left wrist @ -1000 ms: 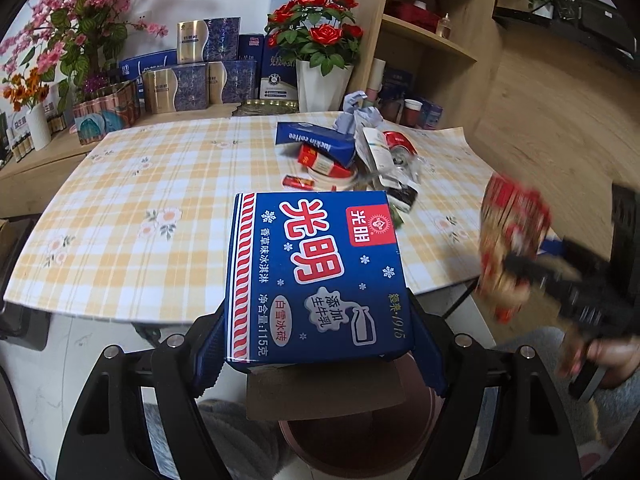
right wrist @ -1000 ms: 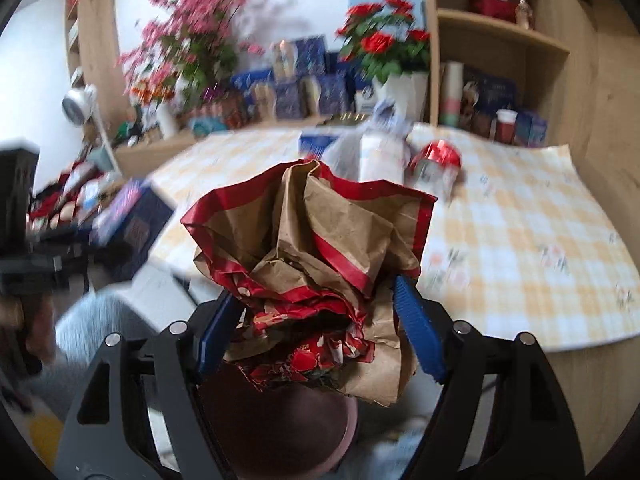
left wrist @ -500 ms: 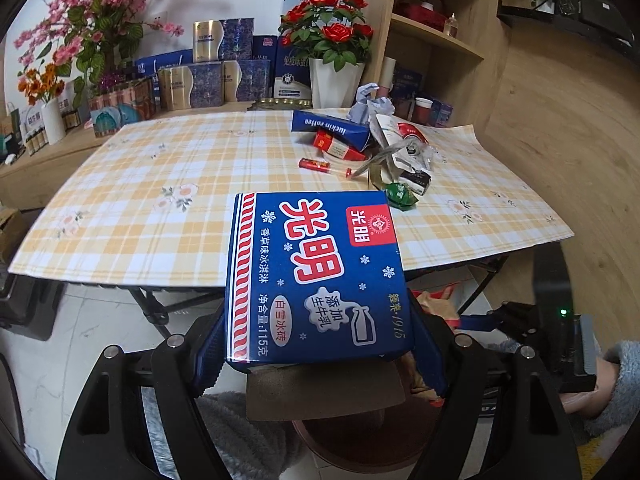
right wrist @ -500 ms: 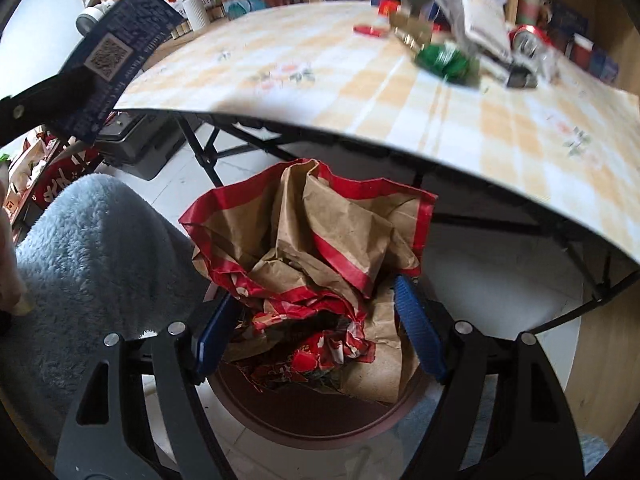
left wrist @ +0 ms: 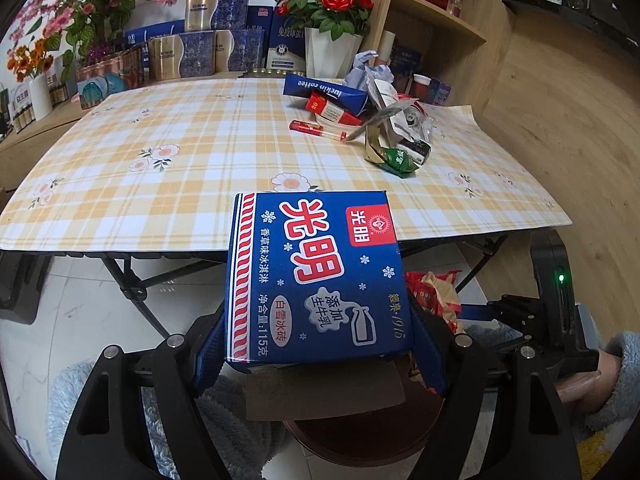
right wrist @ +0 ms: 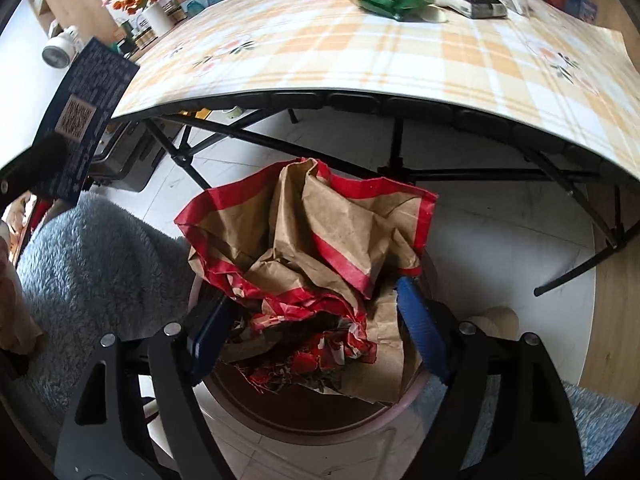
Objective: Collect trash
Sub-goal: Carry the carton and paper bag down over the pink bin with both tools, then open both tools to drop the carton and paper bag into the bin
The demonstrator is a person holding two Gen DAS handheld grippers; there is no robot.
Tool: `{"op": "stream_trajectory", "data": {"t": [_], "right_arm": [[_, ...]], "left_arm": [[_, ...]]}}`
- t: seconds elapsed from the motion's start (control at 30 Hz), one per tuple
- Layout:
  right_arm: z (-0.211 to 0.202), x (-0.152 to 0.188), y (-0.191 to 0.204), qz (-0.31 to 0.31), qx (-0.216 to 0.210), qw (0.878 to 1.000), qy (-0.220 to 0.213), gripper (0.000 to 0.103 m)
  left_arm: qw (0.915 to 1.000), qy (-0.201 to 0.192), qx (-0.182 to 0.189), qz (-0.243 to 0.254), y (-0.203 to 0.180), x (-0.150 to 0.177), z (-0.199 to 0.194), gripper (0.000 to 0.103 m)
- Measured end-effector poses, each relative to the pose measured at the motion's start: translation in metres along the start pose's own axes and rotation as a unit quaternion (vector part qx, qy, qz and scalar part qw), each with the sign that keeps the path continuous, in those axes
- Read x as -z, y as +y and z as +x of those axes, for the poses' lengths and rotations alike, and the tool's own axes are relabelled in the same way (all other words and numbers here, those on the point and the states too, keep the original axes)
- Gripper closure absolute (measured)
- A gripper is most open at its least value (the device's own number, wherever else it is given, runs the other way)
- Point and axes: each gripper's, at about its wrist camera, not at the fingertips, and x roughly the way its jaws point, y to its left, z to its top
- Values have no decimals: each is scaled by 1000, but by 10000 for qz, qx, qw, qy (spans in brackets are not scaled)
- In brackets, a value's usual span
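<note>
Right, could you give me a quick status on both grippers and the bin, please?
Left gripper holds blue carton. Right gripper opening, crumpled paper bag between jaws, over brown bin. Nothing blocking.

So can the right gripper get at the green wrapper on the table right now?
Probably not yet: the right gripper is below the table's edge, with the crumpled paper bag between its opening jaws; the green wrapper lies up top.
</note>
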Motion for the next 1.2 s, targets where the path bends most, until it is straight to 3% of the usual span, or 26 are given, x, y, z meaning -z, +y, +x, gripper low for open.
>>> {"op": "stream_trajectory", "data": {"t": [0.4, 0.7, 0.83, 1.03, 1.2], "right_arm": [[-4, 0, 1, -44, -5, 9999, -95, 14], [-31, -3, -5, 120, -11, 9979, -640, 9], [-52, -3, -9, 266, 316, 9926, -1144, 6], [-82, 1, -29, 705, 702, 9768, -1897, 6], [-81, 2, -39, 911, 754, 9754, -1859, 6]], "left_arm": [[10000, 34, 19, 70, -2, 1, 2, 27], [10000, 50, 47, 65, -3, 2, 3, 27], [9997, 122, 77, 220, -9, 4, 6, 27], [9953, 448, 239, 830, -36, 10, 23, 27], [9881, 1003, 321, 1125, -49, 18, 49, 27]]}}
